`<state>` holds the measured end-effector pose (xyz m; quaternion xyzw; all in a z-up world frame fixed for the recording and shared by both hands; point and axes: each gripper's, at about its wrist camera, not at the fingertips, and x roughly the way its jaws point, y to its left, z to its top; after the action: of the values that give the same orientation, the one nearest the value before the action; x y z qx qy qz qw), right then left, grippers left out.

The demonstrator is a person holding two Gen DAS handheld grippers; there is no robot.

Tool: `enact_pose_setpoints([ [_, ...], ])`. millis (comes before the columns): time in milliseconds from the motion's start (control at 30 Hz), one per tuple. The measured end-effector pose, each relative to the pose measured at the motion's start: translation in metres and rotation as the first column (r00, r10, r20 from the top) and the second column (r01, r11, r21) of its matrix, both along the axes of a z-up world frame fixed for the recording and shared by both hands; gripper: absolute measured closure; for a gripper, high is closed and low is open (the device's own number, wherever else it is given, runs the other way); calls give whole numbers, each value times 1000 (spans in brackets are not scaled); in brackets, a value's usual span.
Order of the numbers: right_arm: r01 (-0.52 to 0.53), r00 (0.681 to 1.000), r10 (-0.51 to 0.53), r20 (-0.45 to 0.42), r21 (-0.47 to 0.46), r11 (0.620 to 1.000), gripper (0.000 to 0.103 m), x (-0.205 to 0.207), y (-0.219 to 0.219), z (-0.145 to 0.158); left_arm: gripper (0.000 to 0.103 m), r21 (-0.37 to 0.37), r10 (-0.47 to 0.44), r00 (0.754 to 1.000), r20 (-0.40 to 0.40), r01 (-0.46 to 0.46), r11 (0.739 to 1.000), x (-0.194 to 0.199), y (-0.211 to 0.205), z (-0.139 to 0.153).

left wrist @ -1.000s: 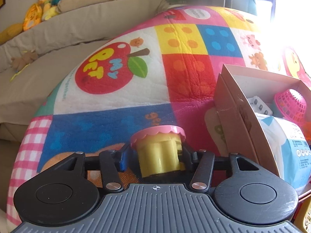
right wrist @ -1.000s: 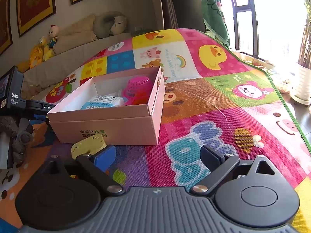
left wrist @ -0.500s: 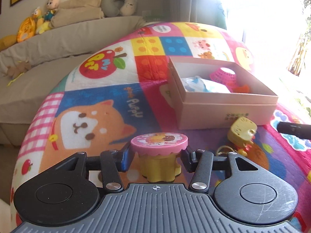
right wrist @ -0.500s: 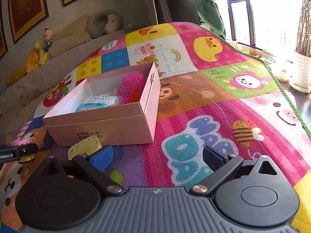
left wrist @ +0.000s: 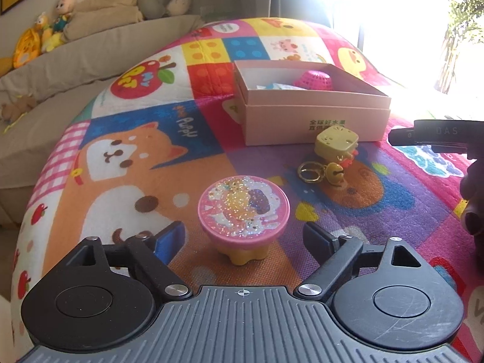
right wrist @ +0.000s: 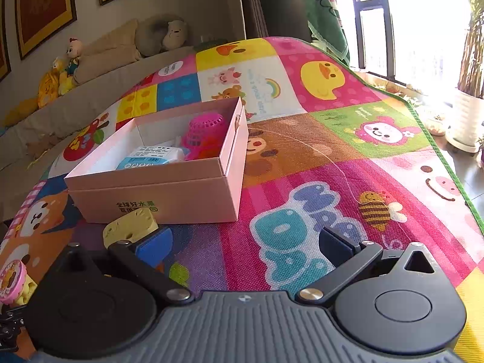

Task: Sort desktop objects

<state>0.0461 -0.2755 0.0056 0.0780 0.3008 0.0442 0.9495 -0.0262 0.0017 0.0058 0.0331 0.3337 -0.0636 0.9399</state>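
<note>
The pink-lidded toy [left wrist: 243, 211] is seen standing on the play mat [left wrist: 127, 187], between the left gripper [left wrist: 243, 237] jaws, which have just been spreading and touch nothing. It is judged light and rigid, best gripped at its yellow base. The box [right wrist: 169, 187] contents are shown only by the right view, where the right gripper [right wrist: 245, 242] is held wide and empty.
</note>
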Motion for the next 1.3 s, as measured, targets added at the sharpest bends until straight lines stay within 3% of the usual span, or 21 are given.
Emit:
enact_pose_setpoints([
  [200, -19, 999, 18, -38, -17, 1000, 0, 5, 4, -3, 6, -40, -40, 999, -23, 39, 998, 11, -13, -2],
  [333, -23, 999, 23, -46, -15, 1000, 0, 5, 4, -4, 3, -3, -78, 996, -36, 78, 997, 12, -26, -5],
  [733, -31, 993, 33, -113, 14, 999, 0, 16, -1, -8, 0, -16, -66, 997, -47, 66, 998, 15, -23, -6],
  [867, -112, 982, 95, -166, -98, 989, 0, 22, 14, -6, 0, -10, -68, 996, -51, 68, 998, 15, -24, -7],
  [1000, -231, 961, 229, -153, 5, 973, 0, 25, 24, 4, 0, -12, -72, 996, -52, 71, 997, 15, -23, -7],
  [1167, -312, 944, 304, -127, -56, 948, 0, 41, 60, 10, 0, -18, -73, 996, -51, 72, 997, 14, -23, -7],
  [1300, -351, 920, 345, -186, 1, 936, 0, 54, 73, 2, 0, -23, -73, 996, -50, 72, 997, 14, -23, -6],
])
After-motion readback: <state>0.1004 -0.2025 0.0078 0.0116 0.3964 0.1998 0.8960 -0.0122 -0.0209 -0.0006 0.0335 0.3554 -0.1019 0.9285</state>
